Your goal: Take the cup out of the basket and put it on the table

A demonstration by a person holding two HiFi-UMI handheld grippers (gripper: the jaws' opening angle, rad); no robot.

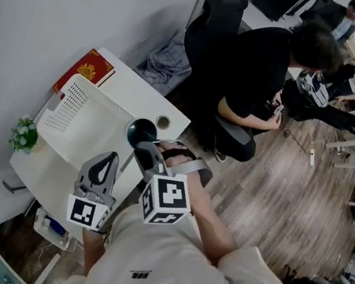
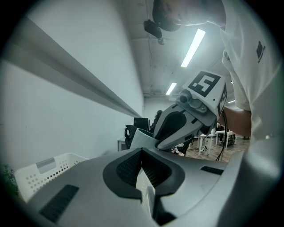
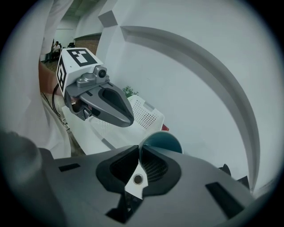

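R tool (image 3: 138, 156) clamped on teal cup (image 3: 165, 141) rim | L tool (image 2: 142, 172) closed, empty

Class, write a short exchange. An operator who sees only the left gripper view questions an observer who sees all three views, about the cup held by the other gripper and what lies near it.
Operator: Is the other gripper really gripping that cup?
Observer: Yes. In the right gripper view, the right gripper has its fingers shut on the rim of the teal round cup.
Operator: What is on the table near it?
Observer: The head view shows a small round container standing near the corner of the white table, just past the held cup and outside the white perforated plastic basket.
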